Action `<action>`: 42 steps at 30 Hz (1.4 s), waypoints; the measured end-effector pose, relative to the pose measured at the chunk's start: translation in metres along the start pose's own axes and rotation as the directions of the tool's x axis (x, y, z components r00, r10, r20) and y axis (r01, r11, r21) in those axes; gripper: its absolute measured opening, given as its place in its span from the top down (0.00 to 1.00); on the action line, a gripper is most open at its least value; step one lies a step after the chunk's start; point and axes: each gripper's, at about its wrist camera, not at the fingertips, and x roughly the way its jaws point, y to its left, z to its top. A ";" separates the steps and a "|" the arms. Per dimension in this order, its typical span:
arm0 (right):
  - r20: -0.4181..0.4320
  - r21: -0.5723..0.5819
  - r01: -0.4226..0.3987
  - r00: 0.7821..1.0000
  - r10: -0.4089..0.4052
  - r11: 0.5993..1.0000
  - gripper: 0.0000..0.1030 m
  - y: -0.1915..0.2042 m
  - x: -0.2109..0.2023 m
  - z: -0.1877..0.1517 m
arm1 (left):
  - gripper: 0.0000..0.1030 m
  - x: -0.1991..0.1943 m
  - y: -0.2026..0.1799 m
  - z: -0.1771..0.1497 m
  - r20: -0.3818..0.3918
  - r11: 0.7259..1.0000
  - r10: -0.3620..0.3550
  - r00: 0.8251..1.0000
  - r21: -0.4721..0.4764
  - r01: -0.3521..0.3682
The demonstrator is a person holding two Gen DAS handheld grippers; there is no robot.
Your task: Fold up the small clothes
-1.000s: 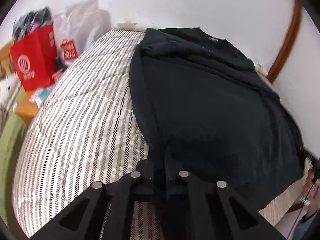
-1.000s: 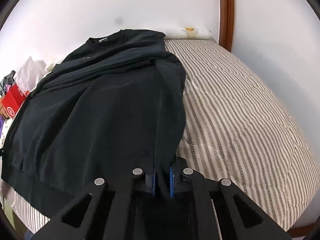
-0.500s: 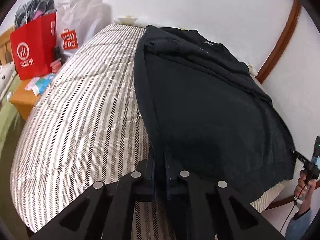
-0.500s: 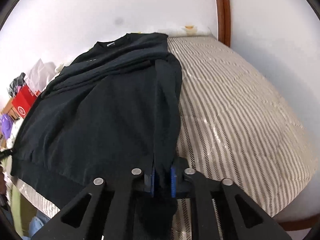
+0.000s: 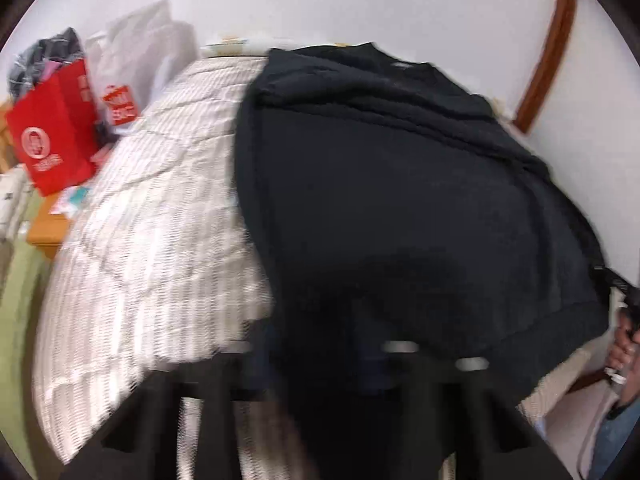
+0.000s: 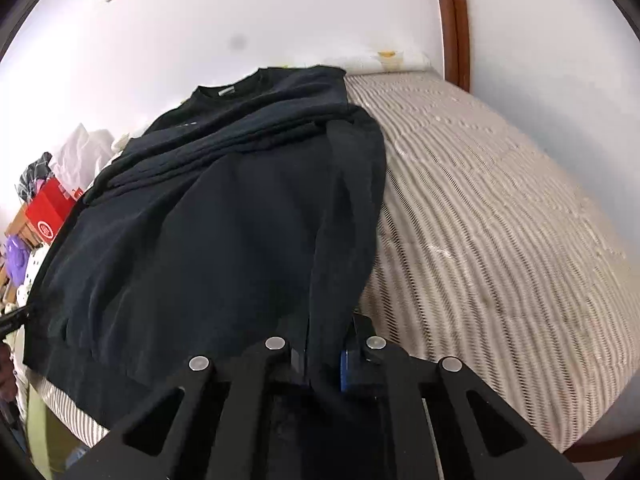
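The striped bed (image 6: 500, 208) has a big black sweatshirt (image 6: 224, 216) lying on it, and its sleeves look already folded in across the top part, near the neck. The bottom half is not folded up yet, so I think that fold is still to do. The right gripper (image 6: 320, 356) has its jaws closing on one bottom corner of the sweatshirt, and the left gripper (image 5: 320, 364) pinches the other corner, jaws closed.

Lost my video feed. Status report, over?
Left gripper and right gripper both shut on the black shirt's hem. Shirt spread on striped bed. Nothing in the way.
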 end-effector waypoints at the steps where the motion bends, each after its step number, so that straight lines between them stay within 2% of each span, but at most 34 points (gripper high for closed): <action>1: 0.014 -0.002 0.000 1.000 0.000 1.000 0.92 -0.004 -0.006 -0.001 | 0.93 -0.002 0.005 -0.001 0.000 0.999 -0.034 0.999 -0.022 0.034; 3: 0.039 0.014 -0.013 0.999 0.013 1.000 0.92 -0.013 -0.018 -0.003 | 0.94 -0.005 0.014 -0.002 0.004 0.996 -0.071 0.997 -0.048 0.071; 6: 0.052 0.058 -0.070 0.996 0.067 0.996 0.92 -0.024 -0.033 -0.002 | 0.94 -0.020 0.016 -0.004 0.042 0.995 -0.087 0.995 -0.044 0.089; 11: 0.097 -0.015 -0.057 0.994 0.058 0.998 0.92 -0.014 -0.062 -0.002 | 0.94 -0.062 0.017 -0.005 0.127 0.985 -0.170 0.977 -0.002 0.171; 17: 0.144 -0.019 -0.070 0.987 0.072 0.997 0.92 -0.004 -0.072 0.015 | 0.94 -0.074 0.027 0.019 0.180 0.974 -0.217 0.959 -0.026 0.225; 19: 0.171 -0.024 -0.082 0.982 0.085 0.996 0.92 -0.002 -0.076 0.031 | 0.94 -0.076 0.027 0.032 0.202 0.971 -0.224 0.953 -0.039 0.236; 23: 0.225 -0.037 -0.078 0.971 0.084 0.996 0.92 0.005 -0.081 0.068 | 0.94 -0.082 0.026 0.064 0.253 0.975 -0.204 0.946 -0.035 0.220; 27: 0.261 0.002 -0.093 0.961 0.089 0.996 0.92 0.007 -0.072 0.111 | 0.94 -0.079 0.027 0.099 0.295 0.974 -0.195 0.935 -0.051 0.219; 31: 0.280 0.034 -0.102 0.956 0.088 0.994 0.92 0.008 -0.055 0.149 | 0.94 -0.061 0.021 0.141 0.323 0.982 -0.157 0.933 -0.053 0.183; 35: 0.292 0.047 -0.112 0.952 0.094 0.993 0.92 0.010 -0.028 0.182 | 0.94 -0.031 0.019 0.179 0.328 0.988 -0.104 0.939 -0.077 0.136; 42: 0.225 0.051 -0.102 0.970 0.088 0.993 0.92 0.013 0.051 0.229 | 0.94 0.045 0.021 0.225 0.251 0.991 -0.016 0.968 -0.125 0.049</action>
